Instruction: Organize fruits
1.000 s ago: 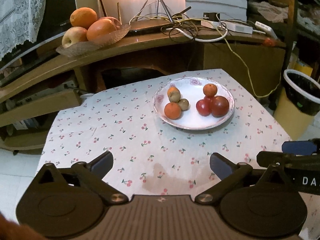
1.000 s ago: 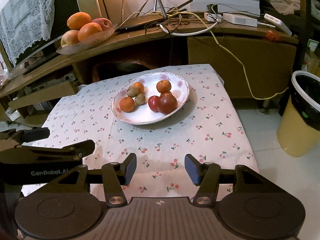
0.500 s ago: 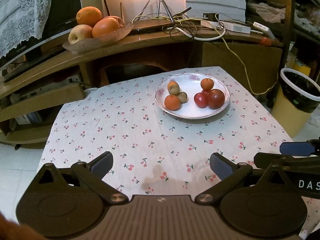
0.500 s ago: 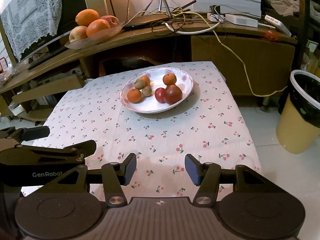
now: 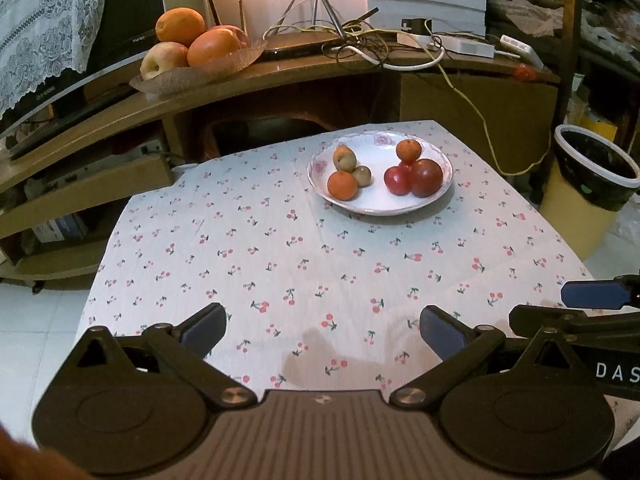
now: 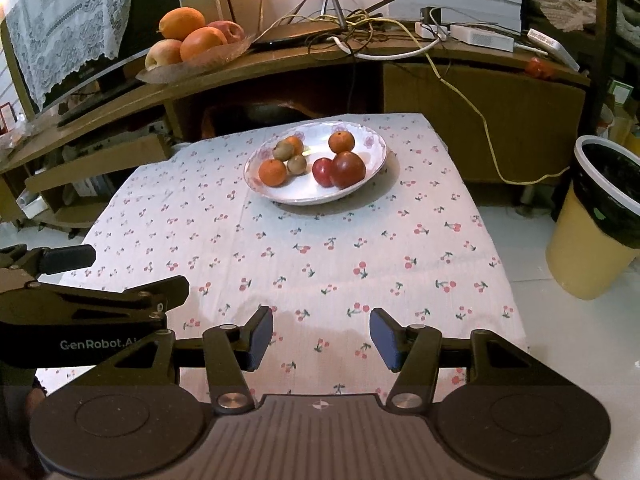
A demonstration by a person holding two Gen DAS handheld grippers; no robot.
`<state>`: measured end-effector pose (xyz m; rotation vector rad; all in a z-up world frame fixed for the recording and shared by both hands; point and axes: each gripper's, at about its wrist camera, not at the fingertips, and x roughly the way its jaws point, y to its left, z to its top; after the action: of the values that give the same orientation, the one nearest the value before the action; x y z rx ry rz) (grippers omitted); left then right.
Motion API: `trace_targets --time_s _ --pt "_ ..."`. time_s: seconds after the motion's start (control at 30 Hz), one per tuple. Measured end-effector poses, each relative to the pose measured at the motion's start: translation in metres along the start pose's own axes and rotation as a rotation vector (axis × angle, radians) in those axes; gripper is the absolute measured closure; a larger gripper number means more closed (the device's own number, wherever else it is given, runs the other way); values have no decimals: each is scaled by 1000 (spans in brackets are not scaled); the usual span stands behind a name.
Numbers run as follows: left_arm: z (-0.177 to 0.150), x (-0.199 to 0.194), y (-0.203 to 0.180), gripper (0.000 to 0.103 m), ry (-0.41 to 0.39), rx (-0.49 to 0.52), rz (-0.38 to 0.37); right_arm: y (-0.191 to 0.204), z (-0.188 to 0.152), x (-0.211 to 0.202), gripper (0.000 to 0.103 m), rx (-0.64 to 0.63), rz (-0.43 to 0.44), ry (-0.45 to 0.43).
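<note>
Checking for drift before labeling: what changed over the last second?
Both tools pulled back from the white plate, which now sits smaller and farther off in both views. Nothing was taken hold of or let go: the left tool and right tool stay open and empty. Fruit on the plate is unmoved.

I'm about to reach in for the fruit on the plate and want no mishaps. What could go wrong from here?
1. The fruits touch in clusters on the plate: grabbing the big red fruit may nudge the small red fruit and the orange behind it.
2. The round kiwis could roll off.
3. The left gripper and right gripper sit close together and may collide.
</note>
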<state>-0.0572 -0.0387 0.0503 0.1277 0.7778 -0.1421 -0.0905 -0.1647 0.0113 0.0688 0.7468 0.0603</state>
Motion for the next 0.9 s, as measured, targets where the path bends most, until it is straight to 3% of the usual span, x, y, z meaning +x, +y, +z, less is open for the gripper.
trace_targets --time_s 0.9 --pt "-25 -13 1 0 21 9 21 14 -20 -11 47 -21 -21 8"
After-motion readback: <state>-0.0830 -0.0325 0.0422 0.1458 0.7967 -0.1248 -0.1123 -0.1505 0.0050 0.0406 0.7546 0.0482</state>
